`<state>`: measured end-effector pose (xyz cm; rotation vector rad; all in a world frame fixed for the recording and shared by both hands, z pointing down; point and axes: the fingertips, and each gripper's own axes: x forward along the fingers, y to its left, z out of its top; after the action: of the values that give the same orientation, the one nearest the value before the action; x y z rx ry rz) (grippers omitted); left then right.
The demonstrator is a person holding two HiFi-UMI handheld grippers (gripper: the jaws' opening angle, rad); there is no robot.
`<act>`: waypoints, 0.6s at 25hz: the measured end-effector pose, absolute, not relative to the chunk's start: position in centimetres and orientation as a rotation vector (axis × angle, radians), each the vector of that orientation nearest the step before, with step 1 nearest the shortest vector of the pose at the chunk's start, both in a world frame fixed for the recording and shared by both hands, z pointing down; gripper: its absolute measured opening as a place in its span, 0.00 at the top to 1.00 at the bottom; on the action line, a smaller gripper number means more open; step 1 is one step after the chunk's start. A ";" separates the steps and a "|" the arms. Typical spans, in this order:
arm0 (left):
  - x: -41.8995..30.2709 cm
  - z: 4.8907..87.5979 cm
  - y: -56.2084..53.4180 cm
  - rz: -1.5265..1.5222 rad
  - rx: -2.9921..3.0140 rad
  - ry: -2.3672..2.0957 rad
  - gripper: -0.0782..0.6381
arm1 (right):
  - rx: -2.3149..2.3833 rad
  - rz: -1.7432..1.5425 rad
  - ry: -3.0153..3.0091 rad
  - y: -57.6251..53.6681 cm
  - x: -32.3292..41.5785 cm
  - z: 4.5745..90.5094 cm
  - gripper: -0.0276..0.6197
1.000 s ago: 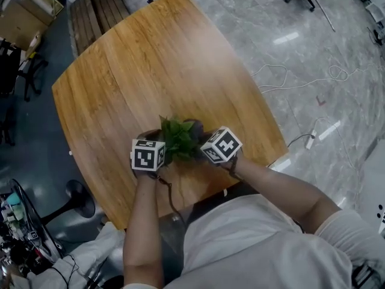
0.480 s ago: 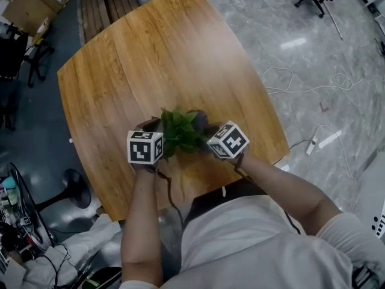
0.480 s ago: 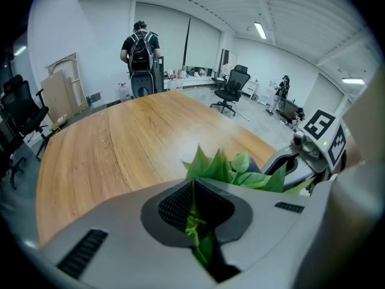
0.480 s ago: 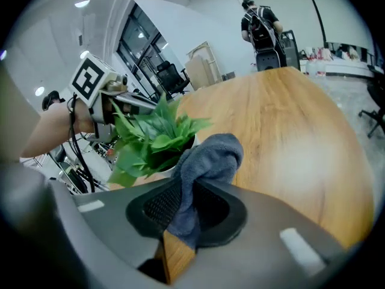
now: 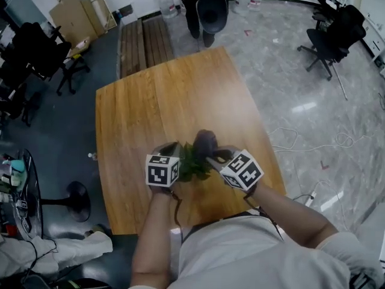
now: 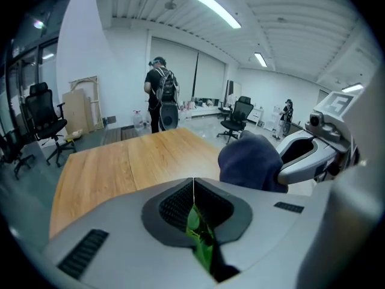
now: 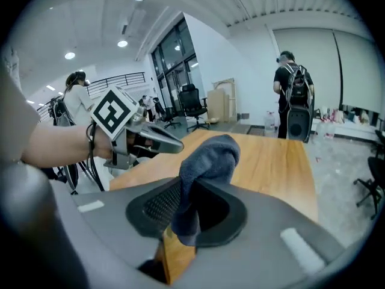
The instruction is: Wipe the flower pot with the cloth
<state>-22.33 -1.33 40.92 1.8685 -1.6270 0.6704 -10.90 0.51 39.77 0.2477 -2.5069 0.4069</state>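
Note:
A green leafy plant [image 5: 191,161] stands near the front edge of the wooden table [image 5: 156,107]; its pot is hidden under the leaves and grippers. My left gripper [image 5: 170,148] is at the plant's left, jaws shut with a green leaf [image 6: 198,236] caught between them. My right gripper [image 5: 212,153] is at the plant's right, shut on a dark blue cloth [image 5: 204,142] that bunches up over the plant's far side. From the left gripper view the cloth [image 6: 249,161] hangs from the right gripper [image 6: 304,155]. The right gripper view has the cloth [image 7: 207,161] in its jaws and the left gripper [image 7: 147,138] opposite.
A person with a backpack [image 5: 201,5] stands past the table's far end. A slatted bench [image 5: 144,44] and cardboard [image 5: 75,17] lie beyond the far left corner. Office chairs [image 5: 337,38] stand at right and at left [image 5: 36,56]. Cables [image 5: 313,143] trail on the floor at right.
The head view has tilted up, showing more of the room. The cloth in the right gripper has risen above the plant's far side; both grippers stay beside the plant.

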 end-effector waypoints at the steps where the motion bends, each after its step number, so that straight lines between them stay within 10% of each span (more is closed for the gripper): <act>1: -22.9 39.1 -1.2 0.638 1.882 -1.653 0.88 | 0.249 0.379 -2.540 0.4 -11.9 37.8 0.86; 15: -25.9 17.3 5.0 0.144 1.989 -2.102 0.88 | 0.342 0.077 -2.947 3.3 -17.5 16.7 0.86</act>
<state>-25.86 5.00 17.27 1.9889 -2.1024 0.1437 -17.53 3.30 16.66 0.3422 -2.9474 0.0769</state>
